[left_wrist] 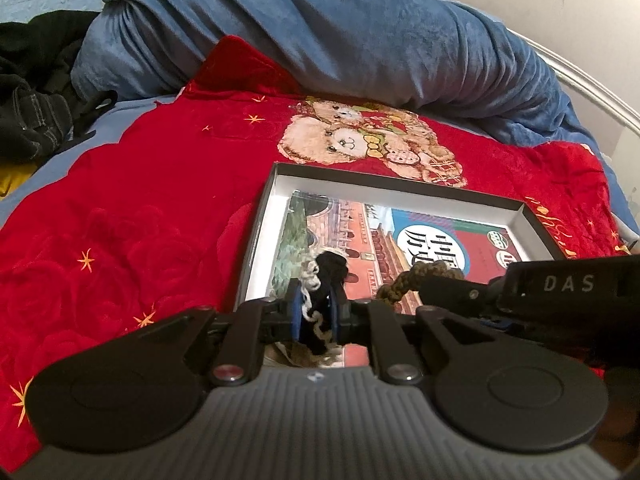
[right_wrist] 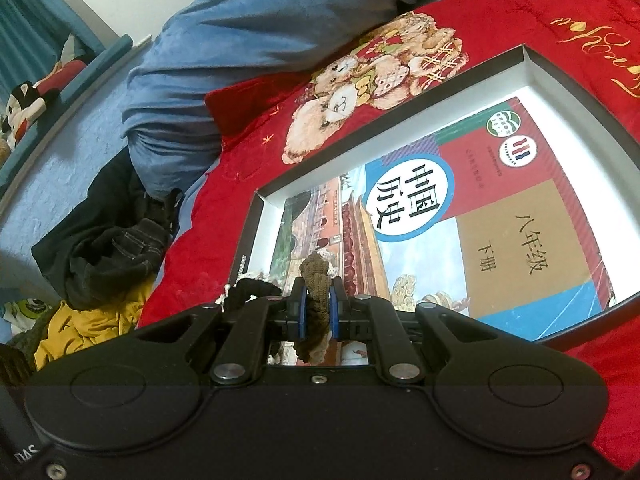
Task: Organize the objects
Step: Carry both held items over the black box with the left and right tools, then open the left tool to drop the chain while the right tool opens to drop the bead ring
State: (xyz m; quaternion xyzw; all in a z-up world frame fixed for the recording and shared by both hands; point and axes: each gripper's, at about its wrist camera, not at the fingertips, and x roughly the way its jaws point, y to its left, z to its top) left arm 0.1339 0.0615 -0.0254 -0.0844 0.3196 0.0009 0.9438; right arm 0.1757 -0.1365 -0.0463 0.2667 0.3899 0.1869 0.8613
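A shallow black box [left_wrist: 456, 192] with white inner walls lies on a red blanket; it also shows in the right wrist view [right_wrist: 404, 112]. A colourful textbook [left_wrist: 348, 232] [right_wrist: 472, 216] lies flat inside it. My left gripper [left_wrist: 316, 308] is shut on a black and cream knitted hair tie [left_wrist: 320, 276] over the box's near end. My right gripper [right_wrist: 316, 308] is shut on an olive-brown knitted hair tie [right_wrist: 316, 280], also over the near end of the book. The brown tie [left_wrist: 416, 276] and the right gripper's body show at the right of the left wrist view. The black tie [right_wrist: 252, 292] shows left of the right gripper.
The red blanket [left_wrist: 140, 208] with a teddy-bear print [left_wrist: 360, 140] covers the bed. A rolled blue duvet [left_wrist: 320, 32] lies behind it. Dark clothes [right_wrist: 112, 256] and a yellow garment [right_wrist: 88, 328] are heaped at the left. Soft toys [right_wrist: 28, 108] sit by a teal rail.
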